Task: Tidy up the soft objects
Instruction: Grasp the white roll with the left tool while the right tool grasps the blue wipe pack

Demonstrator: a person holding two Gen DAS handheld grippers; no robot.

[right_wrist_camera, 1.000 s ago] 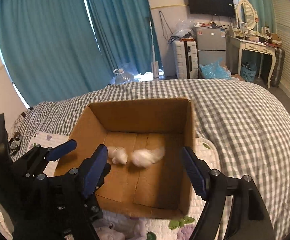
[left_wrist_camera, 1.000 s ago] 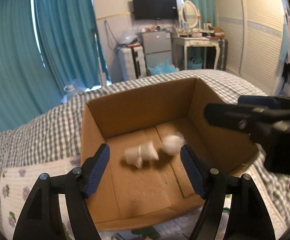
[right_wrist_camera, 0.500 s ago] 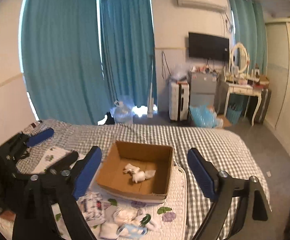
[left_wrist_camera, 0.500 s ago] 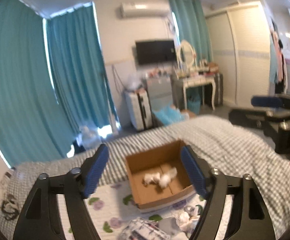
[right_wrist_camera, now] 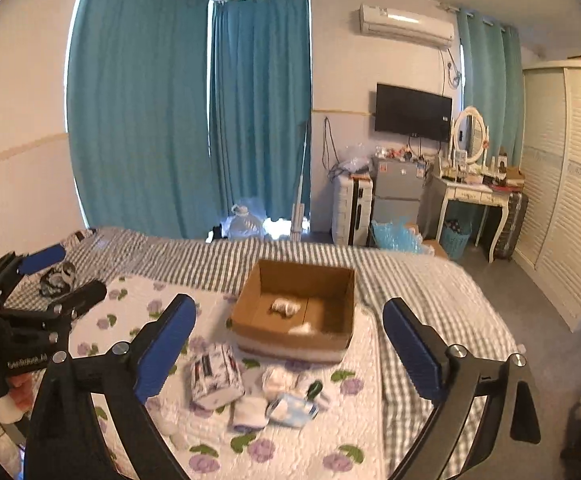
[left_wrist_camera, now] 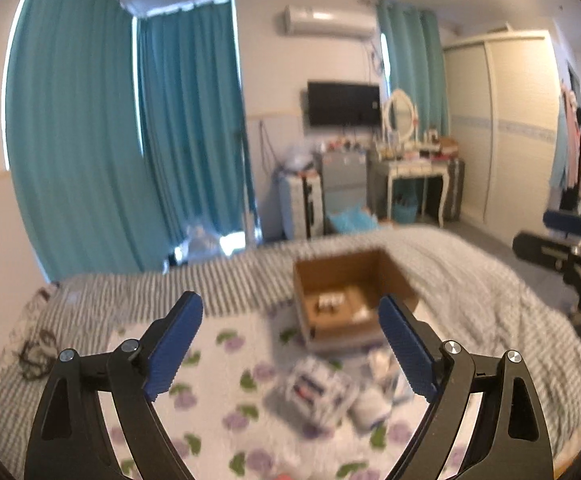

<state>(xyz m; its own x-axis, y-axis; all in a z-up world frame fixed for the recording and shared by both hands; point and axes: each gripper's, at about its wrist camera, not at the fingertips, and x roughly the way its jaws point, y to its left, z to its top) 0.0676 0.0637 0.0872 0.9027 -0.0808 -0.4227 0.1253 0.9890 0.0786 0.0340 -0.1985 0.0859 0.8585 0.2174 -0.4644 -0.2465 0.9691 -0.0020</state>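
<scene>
The left gripper [left_wrist_camera: 290, 338] is wide open and holds nothing. The right gripper [right_wrist_camera: 290, 344] is wide open too, and its jaws have just been opening, with nothing between them. Both hang in the air over the bed [right_wrist_camera: 450, 280].

A brown cardboard box [right_wrist_camera: 250, 304] sits on a flowered quilt [right_wrist_camera: 290, 440], at 12 o'clock from the right gripper. Two small white soft things [right_wrist_camera: 286, 307] lie inside the box on its floor.

A little pile of soft things [right_wrist_camera: 258, 392] lies on the quilt just below the box, at 6 o'clock from it. One is a folded cloth [right_wrist_camera: 214, 376] with dark marks. In the left wrist view the pile is blurry.

A dark bundle [right_wrist_camera: 56, 280] lies on the checked cover at 9 o'clock, well apart from the box.
</scene>
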